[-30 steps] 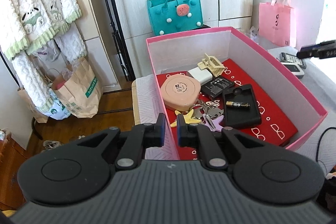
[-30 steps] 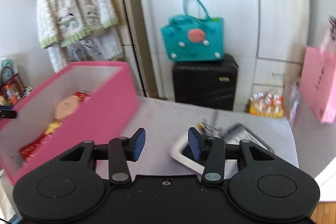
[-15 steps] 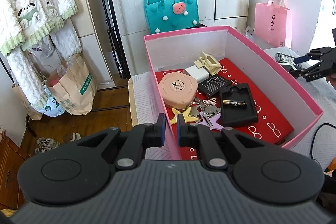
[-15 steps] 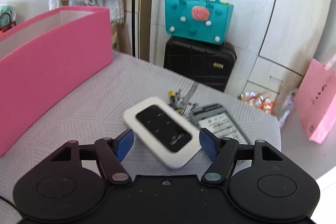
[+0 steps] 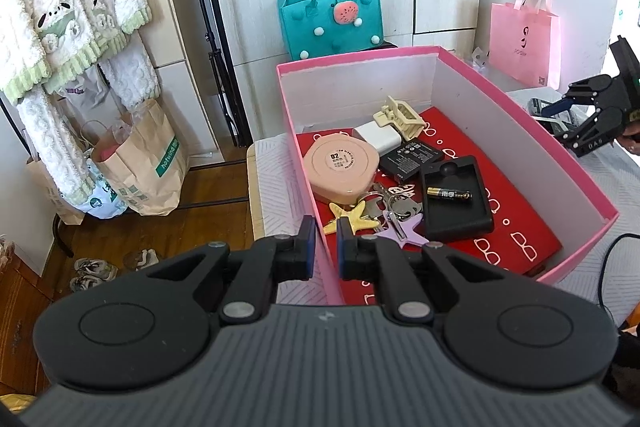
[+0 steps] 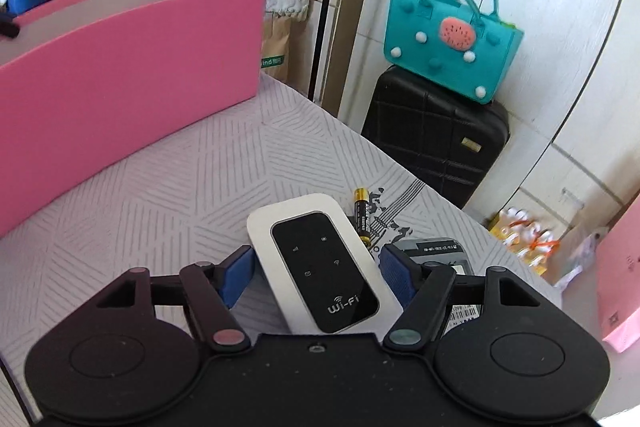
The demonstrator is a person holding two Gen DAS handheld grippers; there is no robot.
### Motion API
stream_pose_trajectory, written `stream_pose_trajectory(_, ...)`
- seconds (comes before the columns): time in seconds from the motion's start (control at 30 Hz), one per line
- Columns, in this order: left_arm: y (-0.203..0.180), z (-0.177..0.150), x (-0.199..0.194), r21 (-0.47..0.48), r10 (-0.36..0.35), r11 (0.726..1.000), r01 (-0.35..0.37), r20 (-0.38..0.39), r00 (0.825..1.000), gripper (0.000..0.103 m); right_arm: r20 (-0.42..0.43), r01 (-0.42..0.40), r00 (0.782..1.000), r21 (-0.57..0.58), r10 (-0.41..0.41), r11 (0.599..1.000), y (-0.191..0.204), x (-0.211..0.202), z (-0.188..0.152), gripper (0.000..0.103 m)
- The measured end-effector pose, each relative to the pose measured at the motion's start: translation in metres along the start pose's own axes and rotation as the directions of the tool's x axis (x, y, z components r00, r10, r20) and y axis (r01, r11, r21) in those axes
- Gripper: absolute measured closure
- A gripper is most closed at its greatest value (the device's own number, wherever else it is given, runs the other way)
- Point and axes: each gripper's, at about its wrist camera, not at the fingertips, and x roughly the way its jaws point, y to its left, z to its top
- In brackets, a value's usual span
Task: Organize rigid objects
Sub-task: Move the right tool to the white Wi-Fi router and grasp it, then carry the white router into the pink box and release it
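The pink box (image 5: 520,131) stands on a grey patterned tablecloth. My left gripper (image 5: 323,247) is shut on its near-left wall, one pad on each side. Inside lie a peach round case (image 5: 340,167), a white charger (image 5: 376,139), a cream hair claw (image 5: 400,117), keys with star charms (image 5: 380,211) and a black tray holding a battery (image 5: 456,203). Right of the box, my right gripper (image 6: 316,275) stands open low over a white Wi-Fi router (image 6: 316,259). Its pads flank the router without touching it. A loose AA battery (image 6: 361,217) lies just beyond the router.
A grey labelled device (image 6: 440,251) lies partly under the right finger, near the table's far edge. Past that edge a teal bag (image 6: 448,35) sits on a black suitcase (image 6: 432,139). A black cable (image 5: 608,259) runs by the box's right corner. Paper bags (image 5: 140,167) stand on the floor.
My right gripper has come down toward the table and rolled level. Its jaws have widened, and the router now sits between them. The left gripper has kept still on the box wall.
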Motion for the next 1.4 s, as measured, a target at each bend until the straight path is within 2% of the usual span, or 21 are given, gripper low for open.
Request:
stream_pose_trajectory(0.17, -0.001, 0.000, 0.000, -0.001, 0.003, 1.000, -0.003, -0.006, 1.000, 0.095, -0.007, -0.019, 1.000, 0.051, 0.019, 0.999, -0.002, -0.002, -0.001, 0.028)
stream_pose_trajectory(0.3, -0.001, 0.001, 0.000, -0.003, 0.003, 1.000, -0.003, -0.006, 1.000, 0.095, -0.044, -0.101, 0.993, 0.125, 0.107, 0.987, 0.001, -0.006, -0.007, 0.030)
stream_pose_trajectory(0.57, -0.001, -0.001, 0.000, 0.007, 0.009, 1.000, -0.009, -0.002, 1.000, 0.095, -0.056, -0.029, 0.998, 0.237, 0.043, 0.971, 0.011, -0.011, -0.009, 0.035)
stream_pose_trajectory(0.7, -0.010, -0.002, -0.002, 0.082, 0.043, 0.996, -0.043, 0.006, 0.999, 0.095, -0.057, 0.021, 0.998, 0.243, -0.008, 0.970, 0.012, -0.003, -0.002, 0.034)
stream_pose_trajectory(0.77, -0.009, -0.002, -0.002, 0.081, 0.040, 0.996, -0.040, -0.001, 0.999, 0.095, -0.064, 0.076, 0.996, 0.287, -0.060, 0.955, 0.011, 0.002, 0.001, 0.033)
stream_pose_trajectory(0.8, -0.008, -0.001, -0.002, 0.077, 0.036, 0.996, -0.035, -0.005, 0.999, 0.095, -0.066, 0.073, 0.996, 0.298, -0.056, 0.952, 0.011, 0.002, 0.002, 0.038)
stream_pose_trajectory(1.03, -0.005, 0.002, -0.001, 0.055, 0.022, 0.998, -0.021, -0.023, 0.999, 0.095, -0.075, 0.133, 0.991, 0.322, -0.114, 0.937, 0.027, -0.005, 0.004, 0.039)
stream_pose_trajectory(1.27, -0.003, 0.000, 0.000, 0.044, 0.010, 0.999, -0.009, -0.023, 1.000, 0.095, -0.030, 0.136, 0.991, 0.338, -0.134, 0.931, 0.053, -0.035, 0.007, 0.039)
stream_pose_trajectory(1.4, -0.003, 0.000, 0.000, 0.039, 0.004, 0.999, -0.003, -0.023, 1.000, 0.095, 0.073, 0.122, 0.985, 0.336, -0.155, 0.934, 0.068, -0.071, 0.020, 0.039)
